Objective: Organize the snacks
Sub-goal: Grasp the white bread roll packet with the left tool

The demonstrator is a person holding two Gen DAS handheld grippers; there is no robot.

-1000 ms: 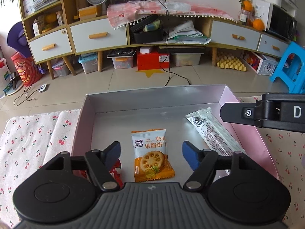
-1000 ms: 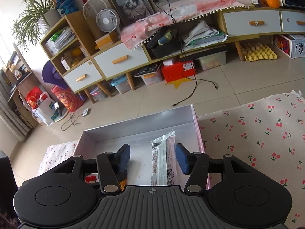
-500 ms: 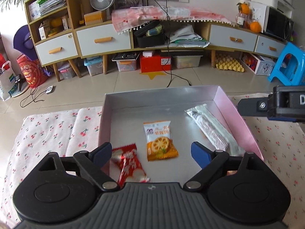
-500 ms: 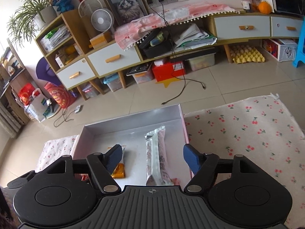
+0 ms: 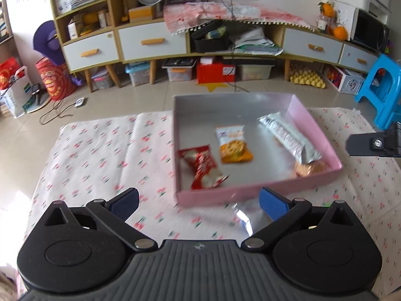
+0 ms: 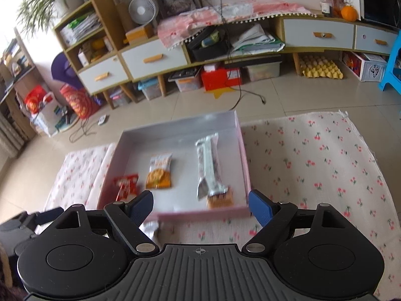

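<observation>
A white cloth printed with red cherries [image 5: 105, 155] is spread across the tiled floor and carries a shallow rectangular pink box with a silver interior [image 5: 253, 194], taken here as the landmark. Inside the box, along its right wall, lies a long silver foil-wrapped snack bar [image 5: 288, 138], its near end overlapping a small orange biscuit pack [image 5: 309, 168] in the near right corner. At the box centre lies an orange-and-white cracker packet [image 5: 234, 144]; a red-and-white candy wrapper [image 5: 203, 168] lies by the left wall, near the front. Just outside the box's front wall, on the cloth, rests a small clear, crinkled wrapper [image 5: 241, 217]; its contents cannot be made out. The left tongs [image 5: 198, 202] are held in front of the box, spread wide, gripping nothing. The right tongs [image 6: 200, 204] are likewise in front of the box's front wall, spread wide and empty. Part of the right tongs' black body shows to the right of the box in the left wrist view.
</observation>
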